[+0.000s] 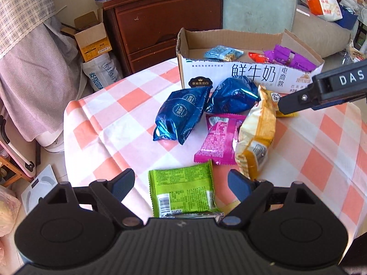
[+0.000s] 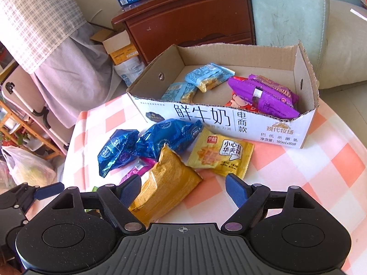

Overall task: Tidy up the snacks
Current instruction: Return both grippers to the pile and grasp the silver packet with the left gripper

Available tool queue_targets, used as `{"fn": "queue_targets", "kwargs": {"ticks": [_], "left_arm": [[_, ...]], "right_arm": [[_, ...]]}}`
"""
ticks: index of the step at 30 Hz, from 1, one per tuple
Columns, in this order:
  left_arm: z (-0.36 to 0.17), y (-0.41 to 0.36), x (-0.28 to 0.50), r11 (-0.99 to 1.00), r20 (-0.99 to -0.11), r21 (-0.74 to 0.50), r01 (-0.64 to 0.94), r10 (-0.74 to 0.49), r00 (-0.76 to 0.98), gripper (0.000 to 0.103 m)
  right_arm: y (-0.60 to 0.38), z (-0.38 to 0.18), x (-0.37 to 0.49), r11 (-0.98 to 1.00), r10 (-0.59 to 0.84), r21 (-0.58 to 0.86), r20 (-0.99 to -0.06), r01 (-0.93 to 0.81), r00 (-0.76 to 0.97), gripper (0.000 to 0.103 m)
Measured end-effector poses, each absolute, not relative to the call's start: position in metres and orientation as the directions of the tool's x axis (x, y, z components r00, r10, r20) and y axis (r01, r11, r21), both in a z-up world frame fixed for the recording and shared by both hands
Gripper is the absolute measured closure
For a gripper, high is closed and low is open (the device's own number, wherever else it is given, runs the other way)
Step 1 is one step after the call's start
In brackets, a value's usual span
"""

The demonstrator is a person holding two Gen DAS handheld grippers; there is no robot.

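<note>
- Green snack packet [image 1: 182,189] lay flat on the checked tablecloth [image 1: 110,114], between the wide jaws of the left gripper [image 1: 181,183], pads not touching.
- Right gripper [image 2: 182,189] also wide, straddling a yellow packet [image 2: 164,186], no grip.
- Cardboard box [image 2: 229,120] behind already held blue, purple, red packets.
- Two blue bags [image 1: 181,114] loose beside the box.

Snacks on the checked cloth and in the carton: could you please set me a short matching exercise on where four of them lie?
Things:
1. green packet
2. purple packets
3. waffle packet
4. dark blue bags

Places:
A. inside the cardboard box
B. on the cloth, just before the box front
C. between the left tongs
D. on the cloth, left of the pink packet

Pairs: 1-C, 2-A, 3-B, 4-D
</note>
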State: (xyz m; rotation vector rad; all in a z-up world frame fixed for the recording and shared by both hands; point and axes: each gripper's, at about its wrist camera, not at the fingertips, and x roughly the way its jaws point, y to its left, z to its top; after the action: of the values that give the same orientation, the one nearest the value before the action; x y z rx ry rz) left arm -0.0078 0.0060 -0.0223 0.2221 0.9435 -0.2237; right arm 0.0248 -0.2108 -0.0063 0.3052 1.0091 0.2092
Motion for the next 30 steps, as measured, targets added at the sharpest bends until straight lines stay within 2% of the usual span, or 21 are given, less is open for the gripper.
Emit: {"fn": "queue_targets", "kwargs": {"ticks": [19, 27, 30], "left_arm": [[-0.047, 0.022, -0.042, 0.913, -0.861, 0.065, 0.403, -0.153, 0.486, 0.015], [-0.066, 0.015, -0.047, 0.890, -0.878, 0.102, 0.444, -0.129, 0.461, 0.015], [-0.070, 0.014, -0.046, 0.891, -0.882, 0.111, 0.441, -0.116, 0.458, 0.022]], "right_arm": [[-0.174, -0.036, 0.039, 0.903, 0.347, 0.419, -0.842, 0.097, 0.413, 0.021], [-0.162, -0.041, 0.043, 0.928, 0.292, 0.360, -0.863, 0.096, 0.413, 0.022], [-0.165, -0.044, 0.041, 0.943, 0.253, 0.319, -0.875, 0.098, 0.414, 0.025]]}}
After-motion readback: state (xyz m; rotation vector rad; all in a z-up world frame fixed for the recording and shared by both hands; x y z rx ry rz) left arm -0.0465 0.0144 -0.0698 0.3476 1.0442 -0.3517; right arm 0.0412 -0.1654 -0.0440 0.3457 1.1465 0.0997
